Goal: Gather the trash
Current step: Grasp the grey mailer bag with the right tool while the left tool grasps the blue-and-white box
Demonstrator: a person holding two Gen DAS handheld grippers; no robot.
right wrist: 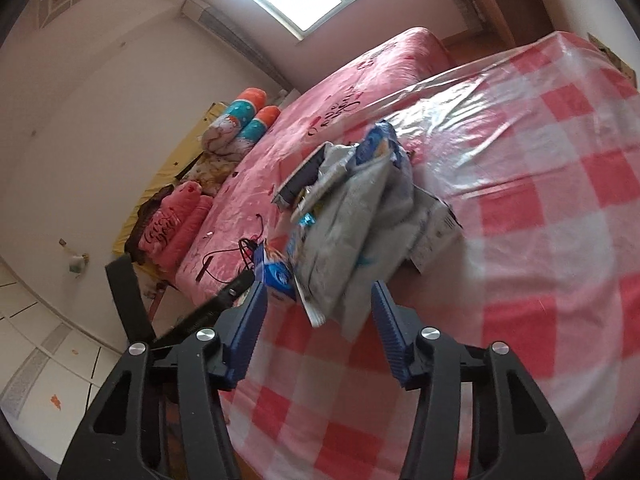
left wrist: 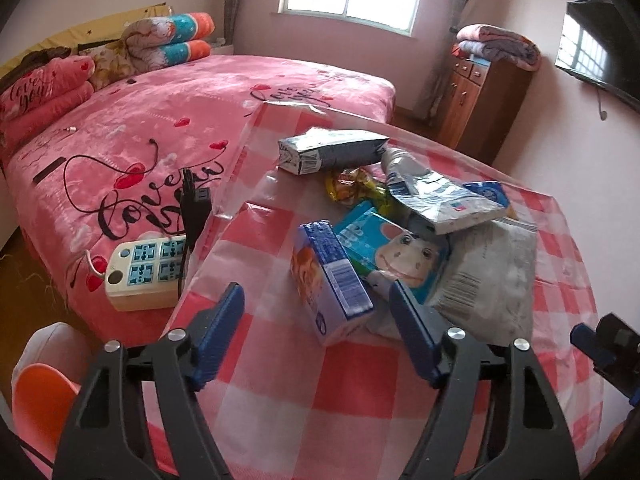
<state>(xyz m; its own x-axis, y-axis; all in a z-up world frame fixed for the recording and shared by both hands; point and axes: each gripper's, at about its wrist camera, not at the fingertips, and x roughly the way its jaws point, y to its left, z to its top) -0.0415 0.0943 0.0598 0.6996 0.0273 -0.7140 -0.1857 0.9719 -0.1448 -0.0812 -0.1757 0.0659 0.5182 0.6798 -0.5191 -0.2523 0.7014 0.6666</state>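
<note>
Two blue pads [left wrist: 218, 332] of our left gripper [left wrist: 316, 330] stand partly apart with the front corner of a small blue juice carton [left wrist: 332, 280] between them; neither pad presses on it. That carton stands tilted at the near side of a heap of trash in the middle of the table [left wrist: 304, 412], which wears a red and white checked cloth under clear plastic. Behind the carton lies a light blue box with a cartoon cow [left wrist: 394, 254], and to its right a white crinkled bag with a barcode [left wrist: 486, 280]. Farther back we see a flattened white and blue pouch [left wrist: 444, 200], a yellow wrapper [left wrist: 354, 184] and a grey carton on its side [left wrist: 330, 150].

Our right gripper [right wrist: 320, 328] also has its pads [right wrist: 250, 332] partly apart, and the lower end of the grey bag [right wrist: 348, 236] hangs blurred between them; we cannot tell whether they touch it. Beyond the table's left edge a pink bed [left wrist: 132, 148] carries a white power strip [left wrist: 146, 270]
</note>
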